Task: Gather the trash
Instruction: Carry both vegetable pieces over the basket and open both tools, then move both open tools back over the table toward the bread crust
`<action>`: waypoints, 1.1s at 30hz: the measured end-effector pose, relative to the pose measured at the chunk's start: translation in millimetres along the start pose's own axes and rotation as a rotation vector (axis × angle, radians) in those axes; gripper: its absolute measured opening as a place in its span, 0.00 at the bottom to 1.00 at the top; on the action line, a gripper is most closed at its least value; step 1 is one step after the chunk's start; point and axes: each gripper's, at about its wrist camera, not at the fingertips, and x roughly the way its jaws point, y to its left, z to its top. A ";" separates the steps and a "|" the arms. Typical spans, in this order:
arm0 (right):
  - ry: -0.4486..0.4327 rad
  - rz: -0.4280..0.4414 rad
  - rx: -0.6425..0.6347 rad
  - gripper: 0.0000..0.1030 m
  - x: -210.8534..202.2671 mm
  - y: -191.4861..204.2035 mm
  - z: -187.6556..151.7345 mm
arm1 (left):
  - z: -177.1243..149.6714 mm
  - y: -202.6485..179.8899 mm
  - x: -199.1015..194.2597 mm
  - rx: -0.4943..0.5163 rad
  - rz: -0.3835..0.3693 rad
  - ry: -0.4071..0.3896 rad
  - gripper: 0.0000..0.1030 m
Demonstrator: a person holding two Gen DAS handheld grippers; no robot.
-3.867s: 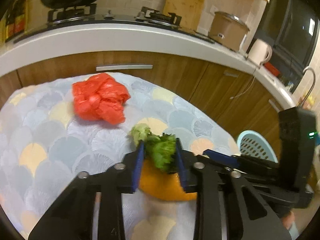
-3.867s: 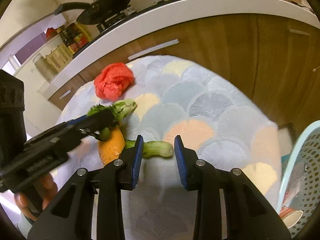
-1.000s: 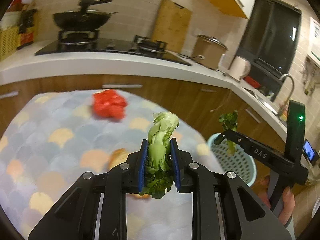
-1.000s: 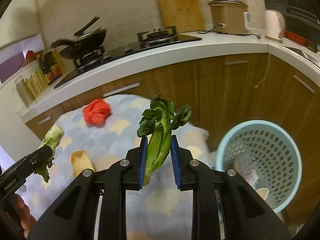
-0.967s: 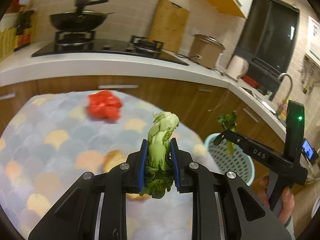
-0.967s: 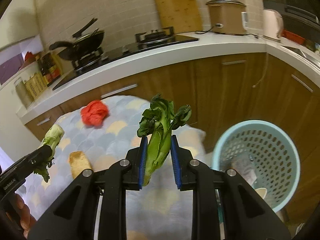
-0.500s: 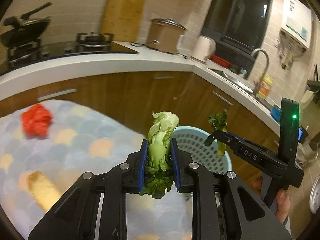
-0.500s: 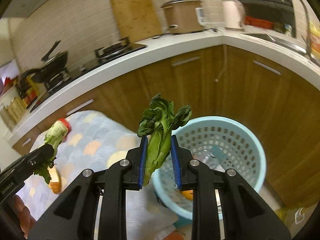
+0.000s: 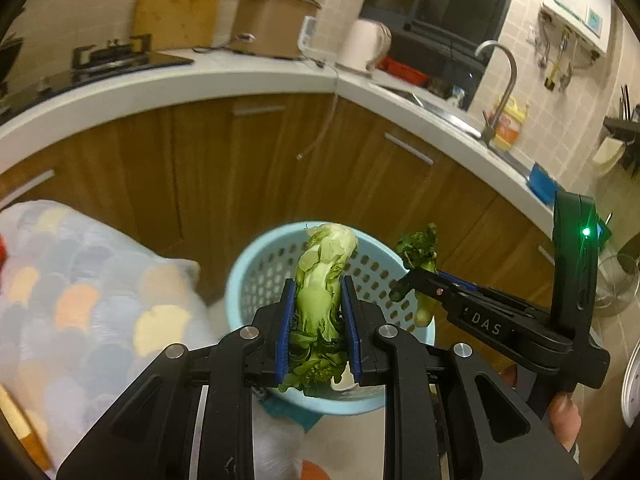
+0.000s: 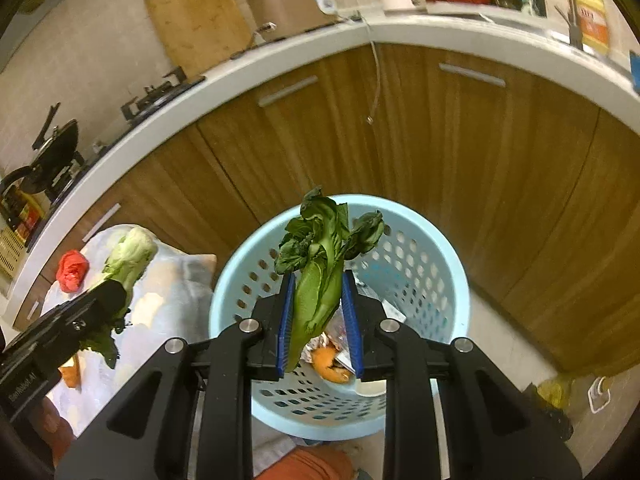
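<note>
My left gripper [image 9: 318,284] is shut on a pale green vegetable stalk [image 9: 326,252], which stands upright between the blue pads. Behind it lies the light blue perforated basket [image 9: 256,276]. My right gripper [image 10: 317,280] is shut on a dark leafy green [image 10: 322,240], held over the basket [image 10: 438,264], which contains an orange peel [image 10: 330,362] and wrappers. Each gripper shows in the other's view: the right one [image 9: 414,282] over the basket's right rim, the left one [image 10: 108,292] over the table's edge. A crumpled red bag [image 10: 72,270] lies on the table.
The table's scale-patterned cloth [image 9: 88,304] reaches close to the basket's left side. Wooden cupboard doors [image 10: 460,152] curve behind the basket under a white counter [image 9: 168,88] with a cooker, a pot, a kettle and a tap. An orange scrap [image 10: 72,374] lies on the table.
Both grippers have swung right from over the table to the basket, each keeping its vegetable. The table and red bag have slid left; the basket is now centred and nearer.
</note>
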 end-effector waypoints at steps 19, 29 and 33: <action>0.089 0.031 0.050 0.53 23.1 -21.0 -8.3 | -4.7 0.2 23.5 -0.010 0.030 0.027 0.50; 0.066 0.077 -0.002 0.53 8.1 6.9 -8.5 | -15.0 23.7 -18.4 -0.078 0.059 -0.025 0.52; 0.046 0.124 -0.056 0.53 2.2 34.5 -11.9 | -24.5 42.1 -43.7 -0.119 0.092 -0.052 0.53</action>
